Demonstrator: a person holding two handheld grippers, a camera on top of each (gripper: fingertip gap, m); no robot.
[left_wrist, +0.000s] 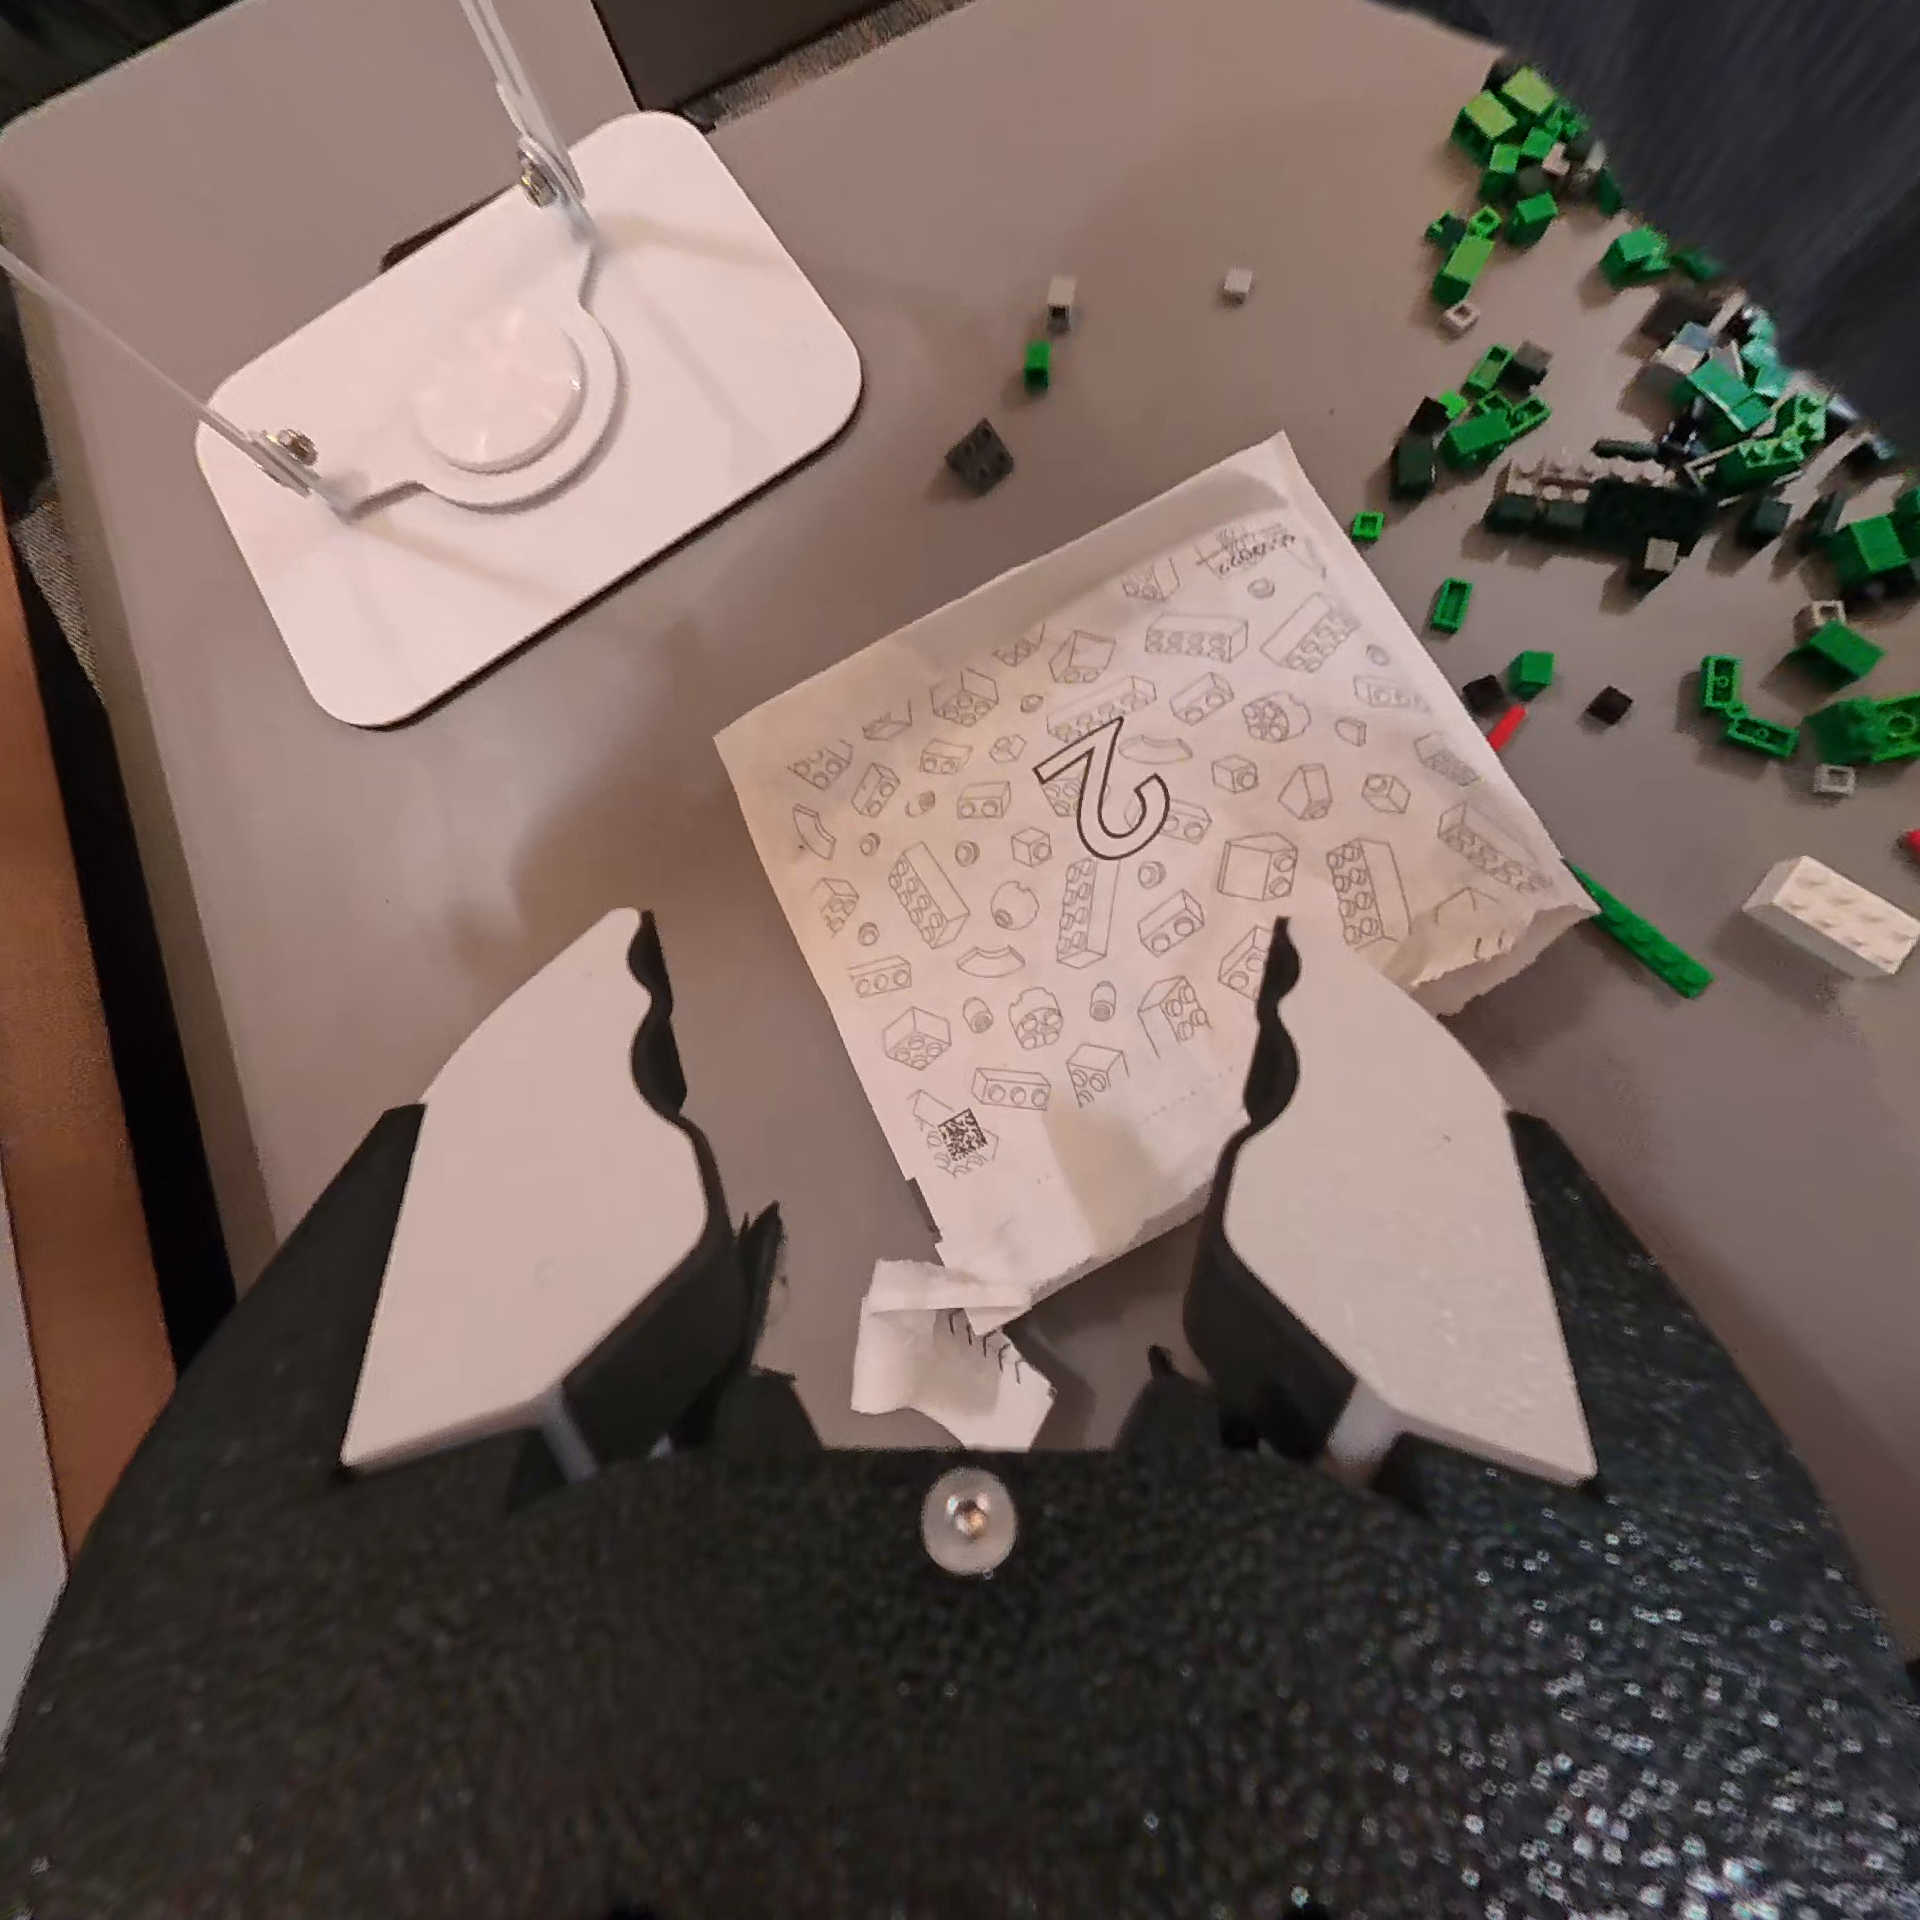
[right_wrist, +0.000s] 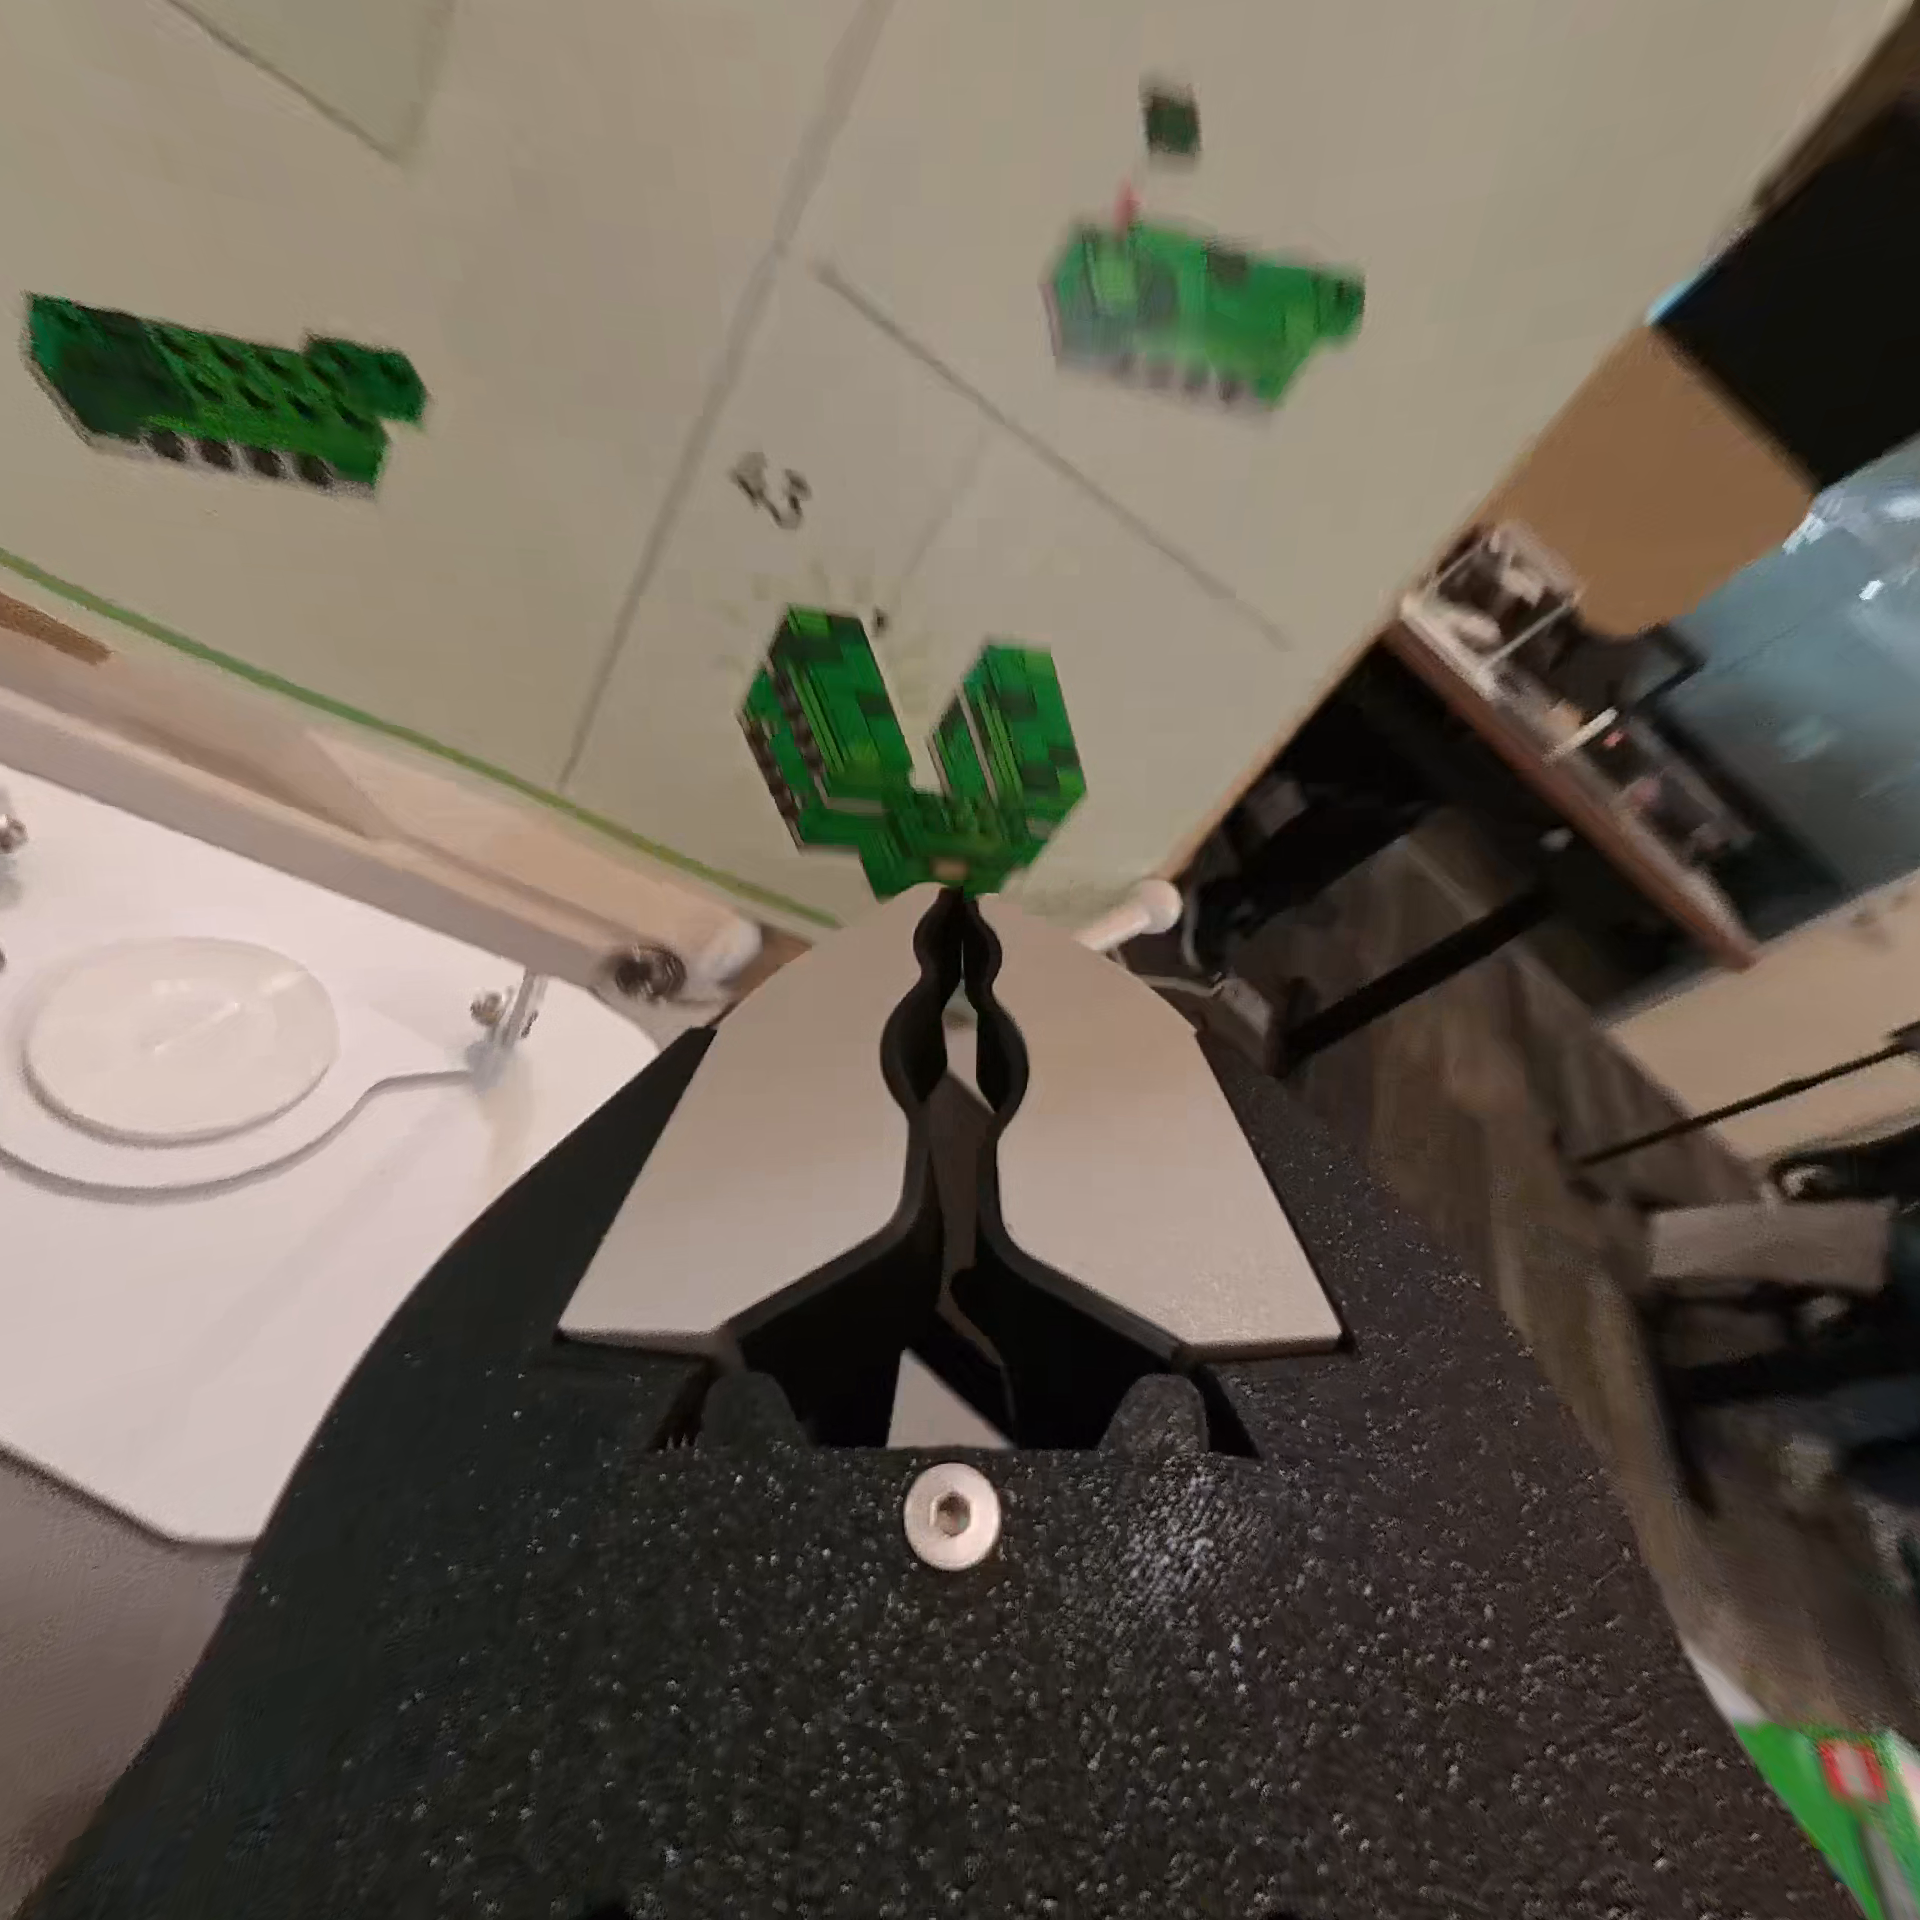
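Observation:
In the left wrist view my left gripper (left_wrist: 961, 923) is open and empty, hovering over a torn white paper bag (left_wrist: 1101, 831) printed with brick outlines, which lies flat on the grey table (left_wrist: 520, 935). A torn scrap of the bag (left_wrist: 935, 1351) lies between the finger bases. In the blurred right wrist view my right gripper (right_wrist: 951, 904) is shut, its tips at the lower edge of an upright instruction page (right_wrist: 623, 312) showing printed green brick builds (right_wrist: 914, 748). I cannot tell whether it pinches the page.
A white stand base (left_wrist: 520, 416) with clear struts sits at the table's back left and also shows in the right wrist view (right_wrist: 260, 1143). Loose green bricks (left_wrist: 1714, 436) spread along the right. A white brick (left_wrist: 1834, 928), a long green plate (left_wrist: 1642, 940) and a dark grey brick (left_wrist: 980, 454) lie nearby. The left gripper's tips are roughly 35 cm from the right gripper's. The right gripper is farther from the long green plate (left_wrist: 1642, 940), some 45 cm, than the left, some 15 cm.

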